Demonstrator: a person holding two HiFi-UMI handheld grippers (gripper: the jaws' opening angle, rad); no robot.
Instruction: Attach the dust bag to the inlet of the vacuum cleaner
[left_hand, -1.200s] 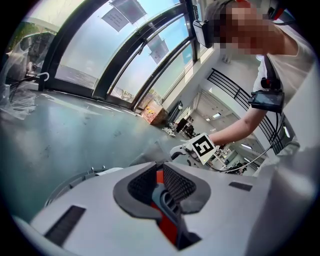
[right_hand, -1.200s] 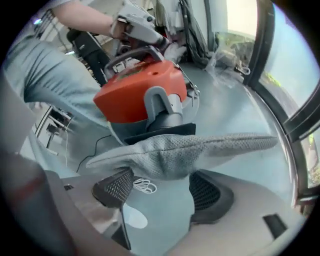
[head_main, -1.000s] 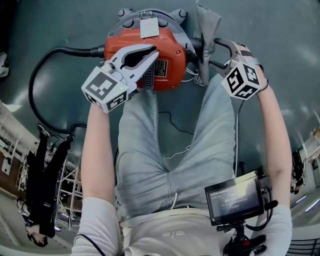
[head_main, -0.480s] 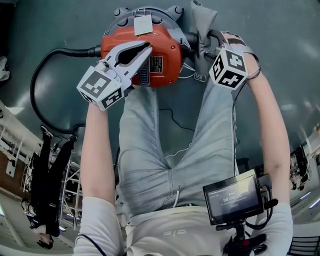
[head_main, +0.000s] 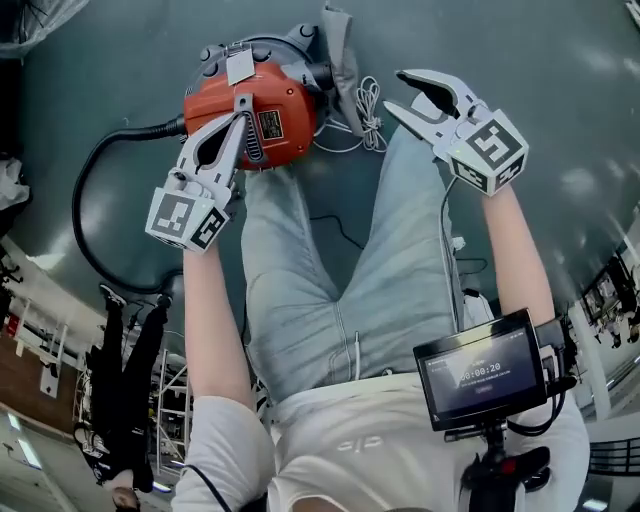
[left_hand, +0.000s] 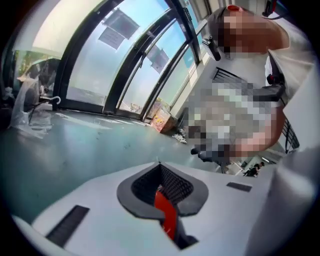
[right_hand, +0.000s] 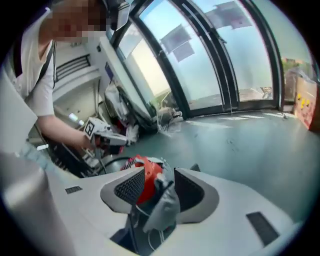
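Now both forearms (head_main: 205, 300) outstretched: left hand-held gripper (head_main: 240, 103) shut over vacuum cleaner (head_main: 295, 95), right hand-held gripper (head_main: 400, 92) empty, jaws apart, lately narrowing.

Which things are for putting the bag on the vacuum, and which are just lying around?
For the job:
- red vacuum cleaner
- grey dust bag

Just lying about:
- black hose, trailing over the floor
- white cord, in loose loops beside the vacuum
- box by the window
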